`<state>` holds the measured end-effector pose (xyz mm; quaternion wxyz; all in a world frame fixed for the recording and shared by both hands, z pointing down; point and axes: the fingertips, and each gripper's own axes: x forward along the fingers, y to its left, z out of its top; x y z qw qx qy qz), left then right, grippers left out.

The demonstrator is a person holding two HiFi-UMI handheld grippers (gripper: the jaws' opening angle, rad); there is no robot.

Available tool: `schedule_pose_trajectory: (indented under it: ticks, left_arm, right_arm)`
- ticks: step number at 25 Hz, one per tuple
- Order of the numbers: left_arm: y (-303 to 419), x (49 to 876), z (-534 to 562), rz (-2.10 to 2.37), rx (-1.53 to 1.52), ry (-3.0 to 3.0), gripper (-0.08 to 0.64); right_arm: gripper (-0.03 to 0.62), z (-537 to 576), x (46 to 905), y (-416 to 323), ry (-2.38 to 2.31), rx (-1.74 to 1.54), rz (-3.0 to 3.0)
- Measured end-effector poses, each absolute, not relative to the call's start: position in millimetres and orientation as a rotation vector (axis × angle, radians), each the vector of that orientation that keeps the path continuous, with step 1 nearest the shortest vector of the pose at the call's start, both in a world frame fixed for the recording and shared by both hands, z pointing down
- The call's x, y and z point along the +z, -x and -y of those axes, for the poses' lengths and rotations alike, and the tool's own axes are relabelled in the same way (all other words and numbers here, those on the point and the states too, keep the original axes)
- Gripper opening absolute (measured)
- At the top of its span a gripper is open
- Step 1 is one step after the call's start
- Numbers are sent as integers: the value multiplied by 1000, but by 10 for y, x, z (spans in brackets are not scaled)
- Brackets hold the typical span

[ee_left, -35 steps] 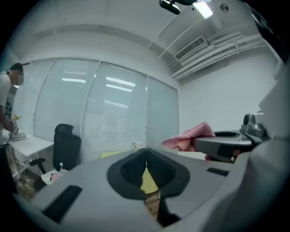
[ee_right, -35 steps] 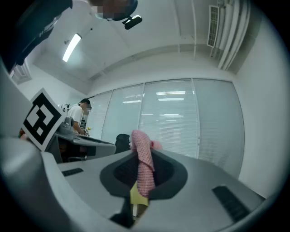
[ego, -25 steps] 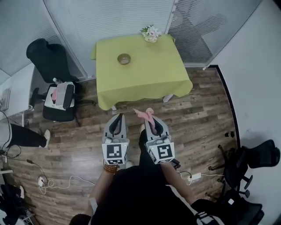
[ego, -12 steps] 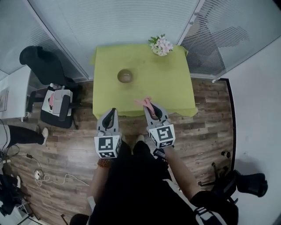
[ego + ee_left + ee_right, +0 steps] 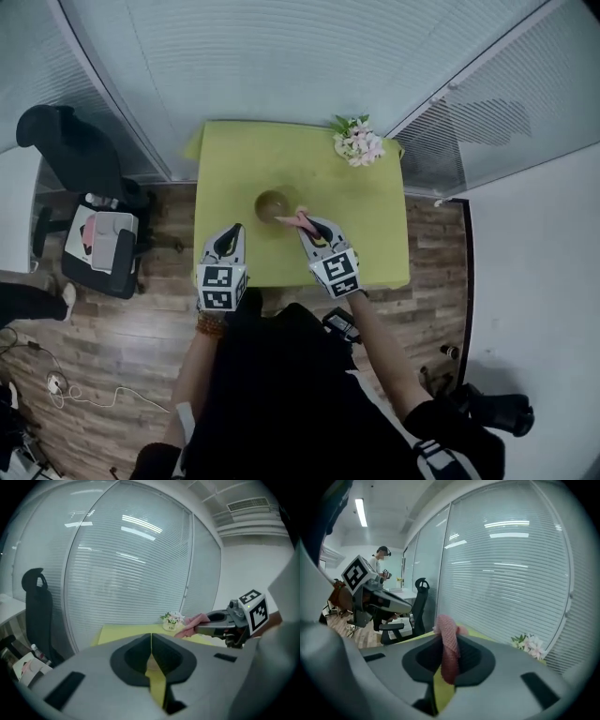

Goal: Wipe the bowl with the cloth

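An office: blind-covered glass partitions (image 5: 281, 66), black swivel chair (image 5: 70, 150).

One bowl (image 5: 272, 203), one cloth (image 5: 297, 220) (pink)

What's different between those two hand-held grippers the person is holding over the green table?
The left hand-held gripper has its jaws shut on nothing; the right hand-held gripper has a pink mesh cloth between jaws that are just opening. The right one's tip reaches the small brown bowl; the left one's stops short, apart from the bowl. Both are grey, carry a black-and-white marker cube and point across the green-covered table.
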<state>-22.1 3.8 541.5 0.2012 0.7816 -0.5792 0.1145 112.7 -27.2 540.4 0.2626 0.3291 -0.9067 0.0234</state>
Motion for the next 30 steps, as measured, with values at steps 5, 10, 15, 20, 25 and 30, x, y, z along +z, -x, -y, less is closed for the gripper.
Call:
schedule_pose_trajectory:
  ticks: [5, 10, 15, 20, 25, 30]
  left_arm:
    - [325, 5760, 516, 1470, 353, -2170, 12]
    - [218, 6305, 743, 1317, 411, -2101, 14]
    - [130, 6751, 888, 1263, 464, -1995, 14]
    - [46, 7047, 1000, 1223, 516, -1920, 14]
    - [6, 7345, 1088, 1200, 584, -1859, 14]
    - [-5, 7465, 1112, 1168, 617, -1839, 14]
  right_arm:
    - [46, 843, 5680, -897, -804, -15, 2358]
    - [49, 1187, 6152, -774, -646, -31, 2255]
    - [64, 1270, 6812, -755, -373, -133, 2092]
    - [81, 1394, 7170, -736, -250, -144, 2048]
    - [144, 1460, 7472, -668, -183, -98, 2056]
    - [260, 1474, 7556, -659, -185, -86, 2063]
